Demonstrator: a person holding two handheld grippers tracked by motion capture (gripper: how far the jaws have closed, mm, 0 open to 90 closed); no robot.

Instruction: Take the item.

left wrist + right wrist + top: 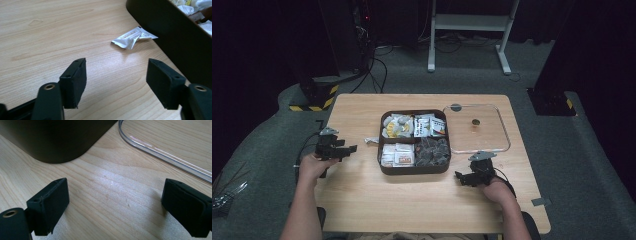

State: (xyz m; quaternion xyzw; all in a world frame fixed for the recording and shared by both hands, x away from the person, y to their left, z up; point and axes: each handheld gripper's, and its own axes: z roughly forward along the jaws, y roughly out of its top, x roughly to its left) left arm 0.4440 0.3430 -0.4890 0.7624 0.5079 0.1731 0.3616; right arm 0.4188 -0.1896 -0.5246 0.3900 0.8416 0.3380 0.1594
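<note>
White sachet (133, 38) is lying loose on the worktop (362, 190) just left of the dark tray (414, 170), left tongs (116, 80) being held wide and empty near it, right tongs (115, 207) likewise wide; a shallow approach is risking the sachet being pushed under the tray wall.

Legible text: none.
- White sachet (133, 37) on the table beside the dark tray (175, 37): rows of small grey print, too fine to read.
- Packets in the tray's (384, 167) compartments: red and orange printed panels, blurred, no word readable.
- Floor stand base (314, 97): yellow-and-black hazard stripes, no lettering.
</note>
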